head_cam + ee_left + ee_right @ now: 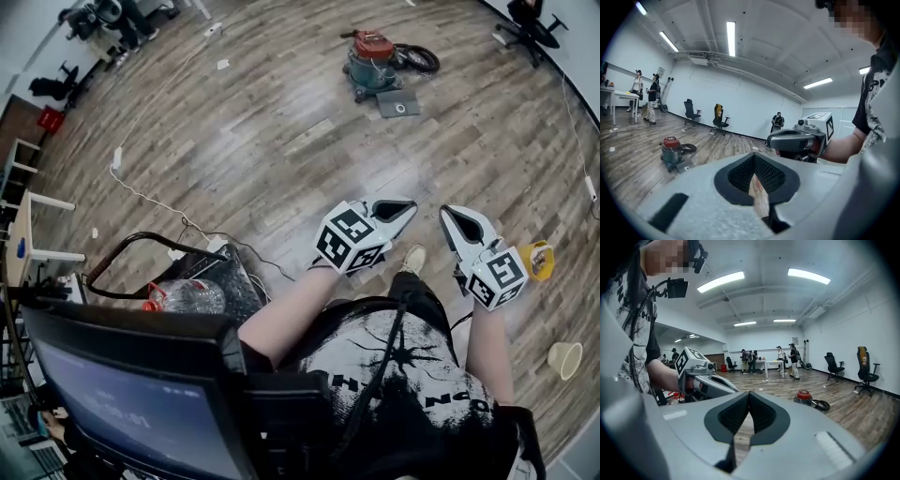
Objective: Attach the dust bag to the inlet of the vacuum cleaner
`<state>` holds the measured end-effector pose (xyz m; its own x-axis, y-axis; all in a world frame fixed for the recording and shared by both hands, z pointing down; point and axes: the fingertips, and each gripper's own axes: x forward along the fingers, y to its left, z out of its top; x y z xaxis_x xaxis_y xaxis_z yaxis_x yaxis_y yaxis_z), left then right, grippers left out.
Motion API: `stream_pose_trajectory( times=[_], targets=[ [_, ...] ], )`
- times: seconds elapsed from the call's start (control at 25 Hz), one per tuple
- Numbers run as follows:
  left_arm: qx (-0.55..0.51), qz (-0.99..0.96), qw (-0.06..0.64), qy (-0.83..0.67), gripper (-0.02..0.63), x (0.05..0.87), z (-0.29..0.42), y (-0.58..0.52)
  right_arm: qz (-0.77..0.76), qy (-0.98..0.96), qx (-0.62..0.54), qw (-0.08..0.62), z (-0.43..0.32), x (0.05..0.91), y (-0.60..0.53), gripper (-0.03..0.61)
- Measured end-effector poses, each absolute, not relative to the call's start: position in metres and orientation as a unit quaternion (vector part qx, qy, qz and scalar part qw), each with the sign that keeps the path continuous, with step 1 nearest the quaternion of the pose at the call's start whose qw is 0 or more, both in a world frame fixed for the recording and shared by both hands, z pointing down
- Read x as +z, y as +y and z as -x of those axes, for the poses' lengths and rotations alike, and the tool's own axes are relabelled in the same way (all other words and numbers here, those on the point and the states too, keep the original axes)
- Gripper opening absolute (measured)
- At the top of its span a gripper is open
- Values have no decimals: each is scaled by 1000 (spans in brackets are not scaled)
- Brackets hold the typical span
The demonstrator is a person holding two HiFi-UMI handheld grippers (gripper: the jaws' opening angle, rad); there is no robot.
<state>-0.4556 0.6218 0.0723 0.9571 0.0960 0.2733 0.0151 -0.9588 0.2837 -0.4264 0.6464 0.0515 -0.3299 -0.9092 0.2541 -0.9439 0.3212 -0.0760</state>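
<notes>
Striplights (pixel 731 37) light white walls (pixel 740 105), wood-plank floor (pixel 262 141).

At twelve o'clock in the head view, the vacuum cleaner (pixel 373 58) is too small to make out in detail. At seven o'clock the bottom edge cuts off a monitor (pixel 131 394).

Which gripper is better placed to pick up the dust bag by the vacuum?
Left, marginally. Both are shut, empty and far off, but the left gripper lines up more directly with the dust bag beside the vacuum cleaner than the right gripper.
</notes>
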Motion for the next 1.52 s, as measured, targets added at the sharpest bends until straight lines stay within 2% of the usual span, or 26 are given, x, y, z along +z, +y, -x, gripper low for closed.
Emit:
stream_pose_trajectory(
  times=[0.36,0.88,1.12,1.52],
  targets=[
    [154,-975,157,-1,0,91,377,566,-534,-835,108,73,348,63,579,5],
    [145,-979,132,-52,2,69,244,468,-495,-860,100,69,195,59,491,5],
    [140,-980,124,-69,0,68,204,443,-471,-874,90,82,159,65,468,5],
    [141,-978,137,-73,2,73,175,390,-472,-872,101,81,128,69,413,5]
  ],
)
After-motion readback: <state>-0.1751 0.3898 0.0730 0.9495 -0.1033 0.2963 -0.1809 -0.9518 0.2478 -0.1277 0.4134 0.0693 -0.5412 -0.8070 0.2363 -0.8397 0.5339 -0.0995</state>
